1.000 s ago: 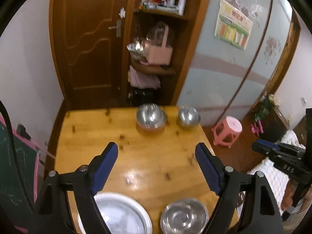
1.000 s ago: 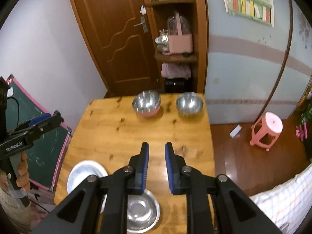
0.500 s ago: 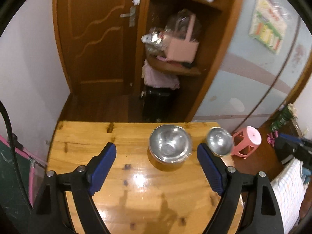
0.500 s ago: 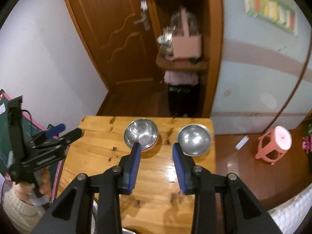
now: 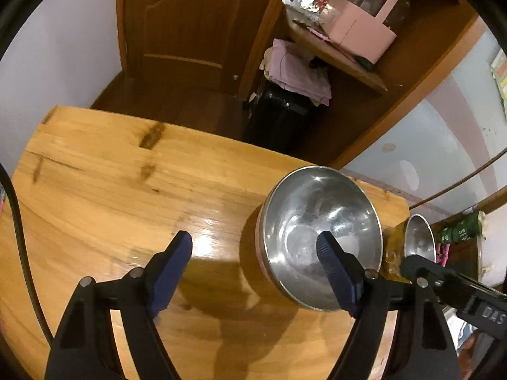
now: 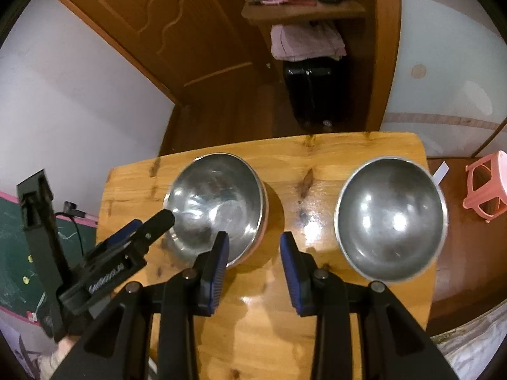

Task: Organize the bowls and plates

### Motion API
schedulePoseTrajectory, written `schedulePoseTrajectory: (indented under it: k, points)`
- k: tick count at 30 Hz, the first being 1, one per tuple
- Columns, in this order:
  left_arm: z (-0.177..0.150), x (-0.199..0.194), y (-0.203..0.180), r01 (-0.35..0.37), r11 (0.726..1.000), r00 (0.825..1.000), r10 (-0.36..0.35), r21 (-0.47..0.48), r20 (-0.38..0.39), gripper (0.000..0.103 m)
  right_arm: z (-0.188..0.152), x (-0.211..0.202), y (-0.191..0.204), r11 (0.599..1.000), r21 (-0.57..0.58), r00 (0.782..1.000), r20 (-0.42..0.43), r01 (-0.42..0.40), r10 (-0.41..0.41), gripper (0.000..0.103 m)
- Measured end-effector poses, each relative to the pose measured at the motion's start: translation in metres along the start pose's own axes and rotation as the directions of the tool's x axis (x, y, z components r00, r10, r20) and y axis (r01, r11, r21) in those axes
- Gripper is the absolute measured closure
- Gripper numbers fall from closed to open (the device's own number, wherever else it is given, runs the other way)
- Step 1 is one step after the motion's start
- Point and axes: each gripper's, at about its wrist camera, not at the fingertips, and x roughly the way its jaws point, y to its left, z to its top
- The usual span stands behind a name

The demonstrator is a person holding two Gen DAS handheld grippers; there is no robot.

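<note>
Two steel bowls sit apart on the far end of the bench, neither nested nor lifted, so by my reckoning the organizing has barely begun; no plates show in either view. Taking the larger bowl as the landmark: the second bowl stands well to its right, near the bench's right edge. The left hand-held gripper is spread wide and holds nothing; its right finger hangs over the landmark bowl's basin while its left finger stays outside, over bare wood, as if straddling the near-left rim. Whether the finger touches metal I cannot tell. The right hand-held gripper is partly open and empty, hovering just right of the landmark bowl, between the two bowls
</note>
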Motion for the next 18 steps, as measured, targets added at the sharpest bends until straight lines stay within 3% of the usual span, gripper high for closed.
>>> schedulePoseTrajectory:
  k: [3, 10, 11, 13, 16, 18]
  points:
    - [-0.004, 0.014, -0.002, 0.013, 1.000, 1.000, -0.013, -0.001, -0.010, 0.030, 0.004, 0.020, -0.002, 1.000, 0.016, 1.000, -0.022, 0.000, 0.001, 0.070]
    - [-0.008, 0.036, -0.006, 0.043, 0.999, 0.998, -0.044, -0.021, -0.054, 0.058, 0.006, 0.048, -0.002, 0.999, 0.050, 0.998, -0.061, -0.001, 0.004, 0.070]
    - [-0.009, 0.038, -0.007, 0.048, 0.999, 0.997, -0.049, -0.018, -0.057, 0.064, 0.007, 0.050, -0.002, 0.999, 0.054, 0.998, -0.062, -0.004, 0.007, 0.071]
    - [-0.010, 0.039, -0.008, 0.054, 0.998, 0.996, -0.055, -0.014, -0.066, 0.073, 0.007, 0.054, -0.002, 0.998, 0.054, 0.997, -0.071, -0.009, 0.013, 0.087]
    - [-0.010, 0.043, -0.005, 0.051, 0.998, 0.994, -0.053, -0.022, -0.095, 0.085, 0.006, 0.054, -0.001, 0.999, 0.041, 0.997, -0.081, 0.014, -0.010, 0.088]
    - [-0.011, 0.043, -0.001, 0.076, 0.996, 0.989, -0.080, -0.040, -0.123, 0.088, 0.005, 0.051, -0.002, 0.999, 0.033, 0.996, -0.080, 0.032, -0.030, 0.088]
